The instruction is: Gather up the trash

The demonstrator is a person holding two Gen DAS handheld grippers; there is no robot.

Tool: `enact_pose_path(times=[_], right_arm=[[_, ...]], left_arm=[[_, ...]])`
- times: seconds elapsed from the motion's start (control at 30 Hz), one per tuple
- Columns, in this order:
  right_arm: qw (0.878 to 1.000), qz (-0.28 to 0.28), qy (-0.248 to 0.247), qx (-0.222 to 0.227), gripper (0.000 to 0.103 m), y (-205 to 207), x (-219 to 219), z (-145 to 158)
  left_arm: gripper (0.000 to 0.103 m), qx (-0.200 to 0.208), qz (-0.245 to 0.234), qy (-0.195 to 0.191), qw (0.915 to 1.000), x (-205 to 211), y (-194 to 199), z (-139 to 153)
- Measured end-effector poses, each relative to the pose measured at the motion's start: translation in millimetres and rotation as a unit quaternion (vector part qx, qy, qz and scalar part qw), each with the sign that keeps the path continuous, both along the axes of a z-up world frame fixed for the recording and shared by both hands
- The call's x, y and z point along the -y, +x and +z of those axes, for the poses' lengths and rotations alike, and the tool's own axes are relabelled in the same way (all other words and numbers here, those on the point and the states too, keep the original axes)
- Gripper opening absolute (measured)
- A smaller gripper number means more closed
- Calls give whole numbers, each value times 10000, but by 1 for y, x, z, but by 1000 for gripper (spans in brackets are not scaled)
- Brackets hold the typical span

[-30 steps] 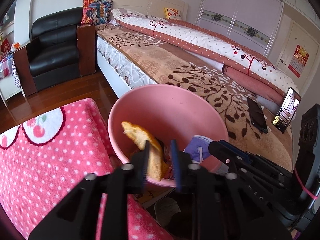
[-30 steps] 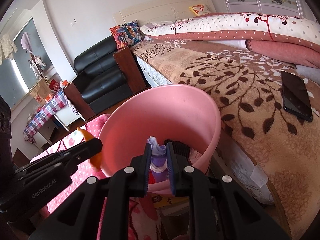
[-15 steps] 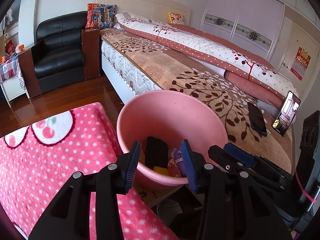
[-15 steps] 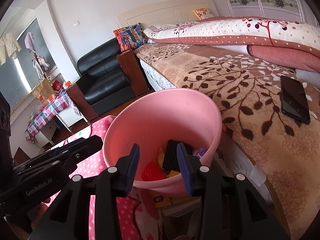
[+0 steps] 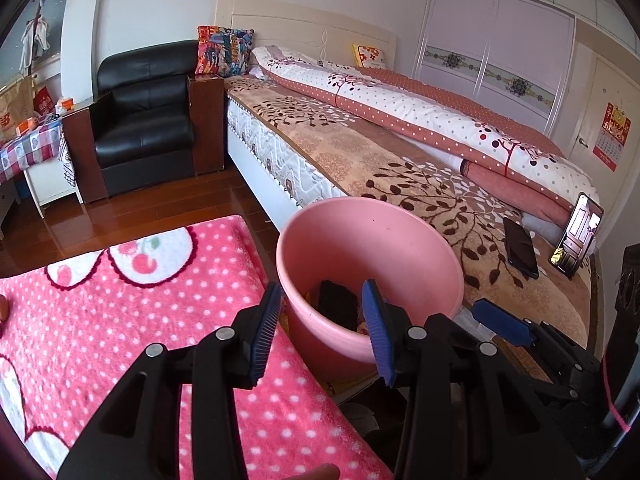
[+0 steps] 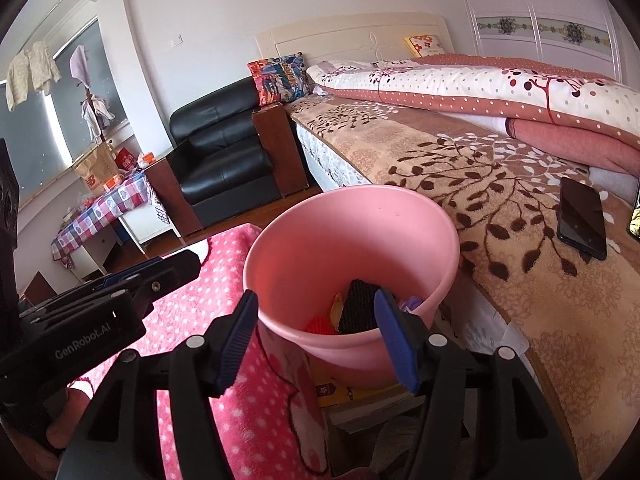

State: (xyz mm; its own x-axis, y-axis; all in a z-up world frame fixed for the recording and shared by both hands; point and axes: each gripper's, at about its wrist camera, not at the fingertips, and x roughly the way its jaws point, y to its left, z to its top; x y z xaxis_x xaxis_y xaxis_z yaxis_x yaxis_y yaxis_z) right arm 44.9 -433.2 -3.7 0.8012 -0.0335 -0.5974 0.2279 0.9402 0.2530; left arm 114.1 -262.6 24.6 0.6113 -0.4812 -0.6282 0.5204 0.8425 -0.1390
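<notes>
Blue-padded jaws standing apart and empty over the pink bucket (image 5: 372,248).

Left gripper (image 5: 324,332) is gaping; right gripper (image 6: 320,332) is opening, nothing between. Trash (image 6: 358,312) is lying inside the bucket, so dropping looks done; next, seeking more litter on the near-left pink blanket (image 5: 120,320), the bed (image 5: 380,168) lying far right.

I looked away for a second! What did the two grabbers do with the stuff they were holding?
Both let go. The left gripper dropped its yellow-orange piece and the right gripper, jaws opening, dropped its purple scrap into the pink bucket. Both then pulled back, empty. The bucket, bed and black phone stayed put.
</notes>
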Motion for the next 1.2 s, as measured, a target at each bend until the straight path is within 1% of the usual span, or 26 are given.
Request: enact_pose_path(times=[0.1, 0.3, 0.47, 0.97, 1.2], right_arm=[[9999, 48, -125, 16, 67, -5, -11, 3], [9996, 59, -290, 42, 71, -12, -23, 8], [9995, 58, -301, 89, 72, -18, -31, 13], [9988, 206, -353, 271, 74, -30, -56, 25], [9984, 268, -397, 283, 74, -33, -66, 28]], left_arm=[[43, 117, 80, 18, 9999, -7, -6, 4], [42, 319, 442, 92, 9985, -27, -14, 10], [38, 310, 646, 108, 9974, -44, -17, 9], [37, 274, 772, 25, 9966, -75, -32, 3], [37, 293, 773, -48, 9966, -80, -37, 4]])
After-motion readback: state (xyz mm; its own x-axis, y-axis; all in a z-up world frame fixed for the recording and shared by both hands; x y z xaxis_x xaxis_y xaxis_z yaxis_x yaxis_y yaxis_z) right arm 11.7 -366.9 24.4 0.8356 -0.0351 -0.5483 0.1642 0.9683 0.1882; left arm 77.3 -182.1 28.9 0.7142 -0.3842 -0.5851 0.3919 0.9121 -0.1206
